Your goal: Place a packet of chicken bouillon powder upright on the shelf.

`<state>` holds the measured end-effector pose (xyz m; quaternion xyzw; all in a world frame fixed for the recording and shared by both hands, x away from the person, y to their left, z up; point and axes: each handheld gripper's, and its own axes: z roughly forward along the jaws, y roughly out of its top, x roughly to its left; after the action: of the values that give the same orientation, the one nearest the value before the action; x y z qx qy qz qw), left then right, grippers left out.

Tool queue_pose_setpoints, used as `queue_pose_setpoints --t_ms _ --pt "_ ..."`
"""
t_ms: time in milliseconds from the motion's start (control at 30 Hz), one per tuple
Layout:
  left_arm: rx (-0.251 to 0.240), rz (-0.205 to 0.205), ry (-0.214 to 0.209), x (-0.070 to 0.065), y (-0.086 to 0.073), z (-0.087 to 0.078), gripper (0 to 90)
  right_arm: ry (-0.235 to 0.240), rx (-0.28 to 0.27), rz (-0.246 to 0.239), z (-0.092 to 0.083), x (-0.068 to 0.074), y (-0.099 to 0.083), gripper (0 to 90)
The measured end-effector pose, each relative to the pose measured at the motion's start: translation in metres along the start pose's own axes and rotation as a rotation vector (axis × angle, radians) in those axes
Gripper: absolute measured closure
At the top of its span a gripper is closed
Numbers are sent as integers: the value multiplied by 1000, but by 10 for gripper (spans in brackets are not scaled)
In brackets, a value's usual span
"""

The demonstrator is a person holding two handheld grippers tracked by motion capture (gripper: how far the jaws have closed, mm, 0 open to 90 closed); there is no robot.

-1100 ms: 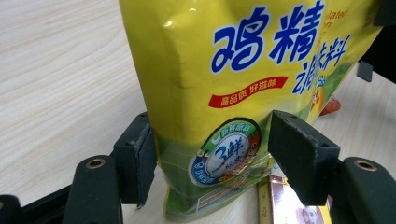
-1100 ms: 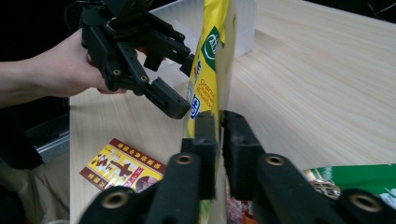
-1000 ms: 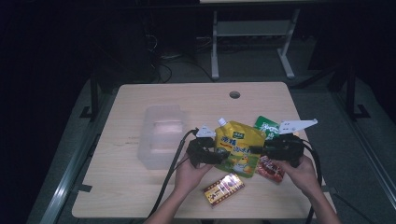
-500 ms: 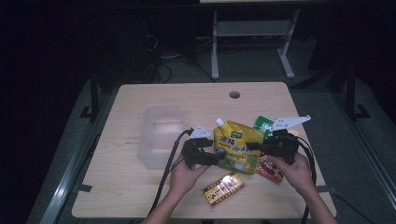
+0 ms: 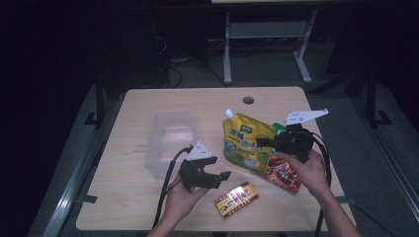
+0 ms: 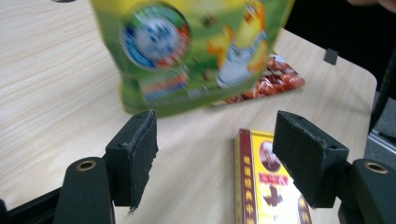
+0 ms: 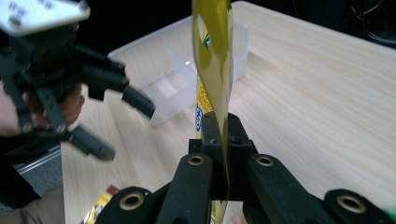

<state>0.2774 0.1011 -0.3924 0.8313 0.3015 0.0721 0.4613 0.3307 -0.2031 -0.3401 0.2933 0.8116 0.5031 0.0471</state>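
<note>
right tool (image 5: pixel 264 142) pinching the edge of the yellow-green spouted pouch (image 5: pixel 246 143), jaws pressed together on the thin film, seen edge-on rising straight out of the grip in the right gripper view (image 7: pixel 212 60); likely held by that side seam so the pouch hangs free and can be swung over toward the clear plastic bin (image 5: pixel 170 140), which sits far ahead of this tool, beyond the other one. left tool (image 5: pixel 221 177) spread wide and gripping nothing, hovering low over the tabletop (image 5: pixel 148 103), jaws parted with bare wood between them in the left gripper view; probably ready to steady the pouch or to take the next item. directly ahead of the left tool, the pouch's lower edge (image 6: pixel 191 51), lifted just off the tabletop; printed front showing a round blue-and-red badge and orange cartoon figures, lettering too blurred to read. just in front of the left tool's right jaw, a flat yellow and red box (image 6: pixel 268 186) lying on the wood, chinese characters on it, not legible enough to name a brand. behind the pouch, a red snack packet (image 6: pixel 273 81) lying flat, partly covered. a green packet (image 5: pixel 279 129) tucked under the right tool, mostly hidden.
</note>
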Motion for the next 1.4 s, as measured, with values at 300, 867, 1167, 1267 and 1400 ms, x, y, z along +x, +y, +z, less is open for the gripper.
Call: queue_pose_setpoints --t_ms 300,867,1167,1267,1400 --pt "-4 23 -28 -6 -16 -18 286 31 -21 -42 18 5 35 900" --pt "-13 37 -44 -10 -42 -38 279 131 -35 -108 81 21 88 900" --pt "-19 33 -52 -12 -49 -41 268 182 -28 -135 119 34 107 900" --pt "-26 31 -55 -11 -51 -41 268 194 -29 -135 130 38 111 900" --pt "-28 36 -54 -10 -52 -42 268 202 -21 -139 144 41 115 900"
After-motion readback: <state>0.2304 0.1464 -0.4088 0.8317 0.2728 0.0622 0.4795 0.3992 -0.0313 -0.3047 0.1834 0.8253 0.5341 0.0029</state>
